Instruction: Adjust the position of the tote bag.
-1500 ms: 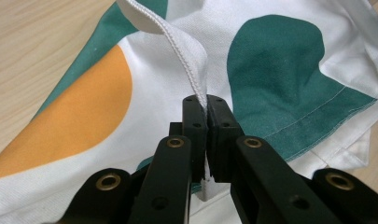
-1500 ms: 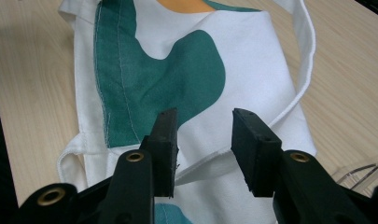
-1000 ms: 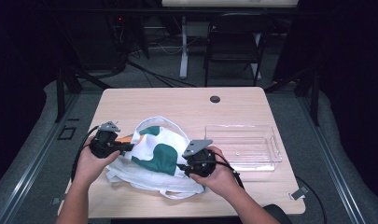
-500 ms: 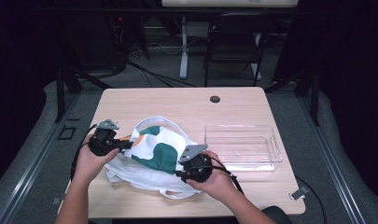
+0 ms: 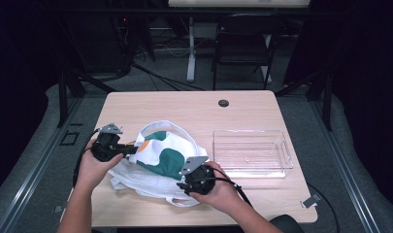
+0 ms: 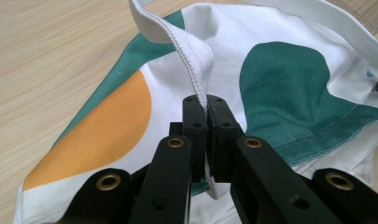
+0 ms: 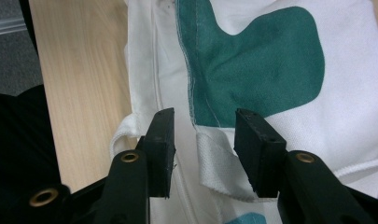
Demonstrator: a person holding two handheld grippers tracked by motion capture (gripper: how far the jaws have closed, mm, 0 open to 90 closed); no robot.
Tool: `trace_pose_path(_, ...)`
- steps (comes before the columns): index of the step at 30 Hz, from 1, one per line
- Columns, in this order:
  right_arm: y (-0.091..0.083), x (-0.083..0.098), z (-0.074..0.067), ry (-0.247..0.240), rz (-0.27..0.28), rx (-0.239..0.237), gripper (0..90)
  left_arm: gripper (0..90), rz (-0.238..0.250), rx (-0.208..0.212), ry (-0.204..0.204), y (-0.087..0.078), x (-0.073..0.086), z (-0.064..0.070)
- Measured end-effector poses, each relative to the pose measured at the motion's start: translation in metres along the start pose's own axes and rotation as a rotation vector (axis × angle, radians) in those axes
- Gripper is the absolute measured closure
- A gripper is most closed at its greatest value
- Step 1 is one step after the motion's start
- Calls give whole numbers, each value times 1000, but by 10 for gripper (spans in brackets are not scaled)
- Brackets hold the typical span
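Overhead, we note a light wooden table (image 5: 150, 104) on grey carpet, dark room behind, a chair (image 5: 242, 46) beyond. Our left gripper (image 6: 206, 116) is clamped on the white bag's (image 5: 160, 160) hem. Our right gripper (image 7: 203, 140) has just been opening, jaws apart over the bag's strap, beside a clear tray (image 5: 252, 167).

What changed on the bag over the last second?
The right claw slid a little toward the person along the near edge of the tote bag; it has just been opening, straddling the bag's strap base without pinching it. The left claw stayed put, shut on the bag's hem. The clear tray has not moved.
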State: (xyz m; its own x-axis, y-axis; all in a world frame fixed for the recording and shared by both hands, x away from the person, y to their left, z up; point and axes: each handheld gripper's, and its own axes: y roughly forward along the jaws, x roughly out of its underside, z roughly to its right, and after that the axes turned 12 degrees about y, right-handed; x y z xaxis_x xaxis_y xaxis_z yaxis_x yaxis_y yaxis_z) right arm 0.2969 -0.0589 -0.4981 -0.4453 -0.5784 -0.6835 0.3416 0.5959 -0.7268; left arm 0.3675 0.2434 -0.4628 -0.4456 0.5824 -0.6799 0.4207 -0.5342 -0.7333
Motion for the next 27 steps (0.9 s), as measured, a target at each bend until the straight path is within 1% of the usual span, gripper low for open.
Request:
trace_pose_path(2,2,1,0,-4,-9,10,585,877,0,1,1,0,0,0)
trace_pose_path(7,5,2,1,3,-12,8,589,878,-1,2,1,1,0,0)
trace_pose_path(11,6,3,1,-2,-19,14,604,877,-2,2,1,0,0,0)
trace_pose_path(13,7,3,1,-7,-24,18,645,877,-4,1,4,0,1,0)
trace_pose_path(15,7,3,1,1,-20,12,675,877,-5,2,0,0,1,0)
trace_pose_path(18,6,3,2,-4,-23,15,696,877,-6,2,0,0,1,0)
trace_pose_path(24,4,3,3,16,-3,10,745,877,-8,1,6,0,1,0)
trace_pose_path(25,3,2,3,14,-8,7,766,877,-8,0,5,0,1,0)
trace_pose_path(27,3,2,4,16,-5,6,779,877,-7,-1,6,0,1,0)
